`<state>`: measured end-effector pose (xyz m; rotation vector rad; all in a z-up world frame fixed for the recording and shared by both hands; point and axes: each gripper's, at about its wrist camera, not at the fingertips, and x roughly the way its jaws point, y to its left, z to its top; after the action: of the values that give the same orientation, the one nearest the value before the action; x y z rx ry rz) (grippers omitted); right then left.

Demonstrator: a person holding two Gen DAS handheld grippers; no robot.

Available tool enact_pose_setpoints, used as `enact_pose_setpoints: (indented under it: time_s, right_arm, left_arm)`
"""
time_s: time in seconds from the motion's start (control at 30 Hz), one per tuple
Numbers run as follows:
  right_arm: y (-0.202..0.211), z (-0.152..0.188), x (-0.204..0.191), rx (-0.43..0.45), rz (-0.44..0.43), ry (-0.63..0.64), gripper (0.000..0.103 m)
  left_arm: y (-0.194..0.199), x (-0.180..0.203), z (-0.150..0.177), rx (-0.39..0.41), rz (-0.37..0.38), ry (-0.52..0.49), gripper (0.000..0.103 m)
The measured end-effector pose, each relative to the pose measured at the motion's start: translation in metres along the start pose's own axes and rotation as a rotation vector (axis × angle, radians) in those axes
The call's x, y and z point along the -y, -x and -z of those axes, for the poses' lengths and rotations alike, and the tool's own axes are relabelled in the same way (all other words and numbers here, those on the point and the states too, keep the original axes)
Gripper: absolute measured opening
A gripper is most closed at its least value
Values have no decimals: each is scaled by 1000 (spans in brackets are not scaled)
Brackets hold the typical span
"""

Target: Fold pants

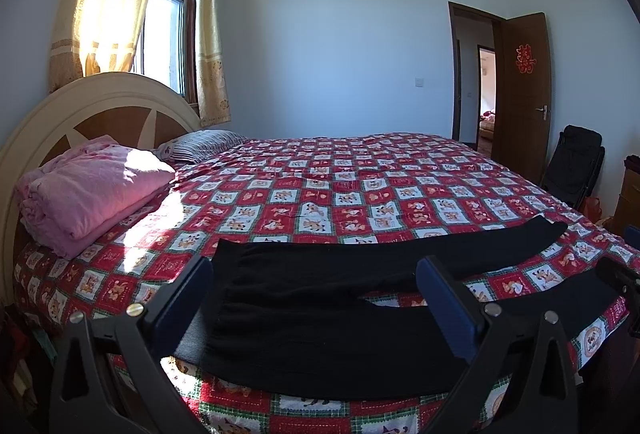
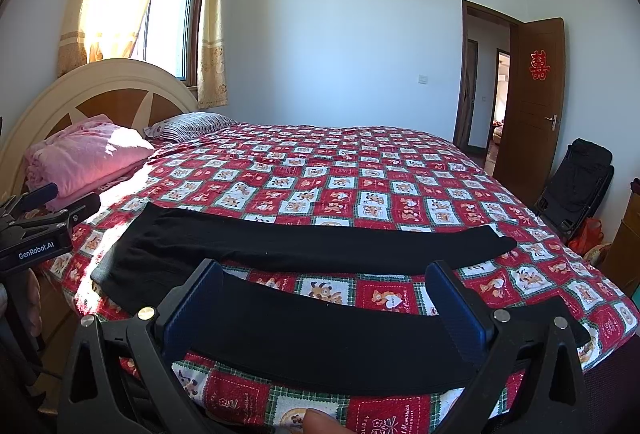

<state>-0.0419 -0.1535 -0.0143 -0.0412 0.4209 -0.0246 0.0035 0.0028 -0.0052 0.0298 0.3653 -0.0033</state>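
Black pants [image 1: 320, 318] lie flat on the red patterned bedspread [image 1: 320, 194] near the bed's front edge, waist to the left, two legs spread to the right. My left gripper [image 1: 316, 282] is open above the waist and upper legs, holding nothing. My right gripper [image 2: 320, 294] is open above the near leg [image 2: 320, 338]; the far leg [image 2: 320, 242] lies behind it. The left gripper shows at the left edge of the right wrist view [image 2: 40, 222].
A folded pink blanket [image 1: 92, 186] and a striped pillow [image 1: 200, 144] lie by the headboard [image 1: 100, 94]. A black folded chair [image 1: 576, 166] stands by the open door [image 1: 524, 86]. A fingertip [image 2: 320, 422] shows at the bottom edge.
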Motion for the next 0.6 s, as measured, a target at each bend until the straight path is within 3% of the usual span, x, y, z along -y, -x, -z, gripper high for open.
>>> enact_pose_setpoints:
  time_s: [0.6]
  right_arm:
    - [-5,4,-1,-13,-3,5,102]
  left_arm:
    - [-1,0,4,-8,1,1,103]
